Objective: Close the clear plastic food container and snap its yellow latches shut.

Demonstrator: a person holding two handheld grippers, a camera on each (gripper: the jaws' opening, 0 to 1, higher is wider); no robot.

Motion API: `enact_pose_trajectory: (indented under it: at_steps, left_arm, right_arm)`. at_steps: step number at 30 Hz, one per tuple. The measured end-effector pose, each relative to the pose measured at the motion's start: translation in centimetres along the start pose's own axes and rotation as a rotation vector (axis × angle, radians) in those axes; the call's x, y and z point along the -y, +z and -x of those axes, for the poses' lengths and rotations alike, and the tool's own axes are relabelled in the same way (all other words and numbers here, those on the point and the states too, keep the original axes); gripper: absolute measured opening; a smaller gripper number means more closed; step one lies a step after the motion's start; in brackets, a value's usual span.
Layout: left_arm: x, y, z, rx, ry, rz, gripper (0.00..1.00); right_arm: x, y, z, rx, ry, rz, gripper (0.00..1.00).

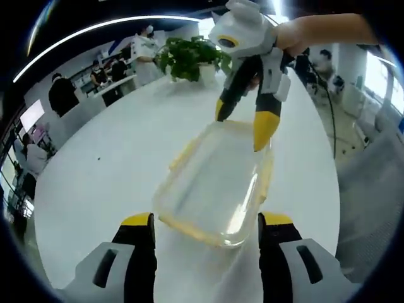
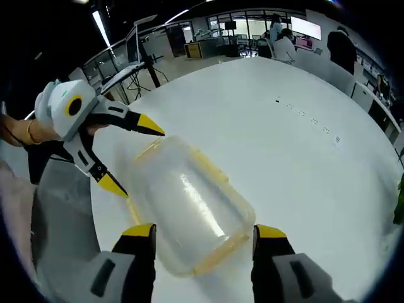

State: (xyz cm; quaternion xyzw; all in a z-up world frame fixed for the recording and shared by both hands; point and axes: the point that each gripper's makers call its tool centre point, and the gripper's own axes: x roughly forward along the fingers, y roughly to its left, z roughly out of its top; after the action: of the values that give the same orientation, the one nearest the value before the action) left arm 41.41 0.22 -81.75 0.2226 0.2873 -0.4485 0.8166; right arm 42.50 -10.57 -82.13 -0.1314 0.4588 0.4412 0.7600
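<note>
Flanking the container (image 1: 214,186), left gripper (image 1: 205,219) and right gripper (image 2: 202,230) gape wide, gripping nothing.

I see bright, even light from ceiling strips (image 1: 107,25) washing out the white tabletop (image 1: 113,158); the container lid (image 2: 189,202) glares and smears with motion blur, edges bending.

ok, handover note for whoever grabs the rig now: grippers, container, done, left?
Left gripper: open, jaws either side of the near end of the clear container, not clamping.
Right gripper: open, jaws straddling the opposite end.
Container sits on the white table, lid on top; yellow latches visible along the edges.
Done: lid appears placed.
Left: whether any latch is snapped can't be told from the blur; check and press each one shut.
</note>
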Motion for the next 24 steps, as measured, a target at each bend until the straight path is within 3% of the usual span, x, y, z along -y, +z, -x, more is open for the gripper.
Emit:
enact_pose_trajectory:
  at_steps: [7,8,17,24]
  left_arm:
    - [-0.5,-0.4,-0.1,-0.004,-0.01,-0.009,0.64]
    - [-0.8,-0.6,-0.1,-0.014,-0.011,-0.024,0.64]
    - [-2.8,-1.7,0.4,-0.031,-0.024,-0.006,0.64]
    - [-4.5,-2.2,0.3,-0.055,-0.006,-0.05,0.64]
  right_arm:
    - [-0.4,0.7,-0.7,0.015,0.0,-0.021,0.61]
    - [-0.7,0.6,-0.9,0.017,0.009,-0.071,0.61]
    - [-0.9,2.3,-2.2,0.057,0.007,-0.093,0.62]
    - [-0.7,3.6,-3.2,0.076,0.007,-0.133,0.62]
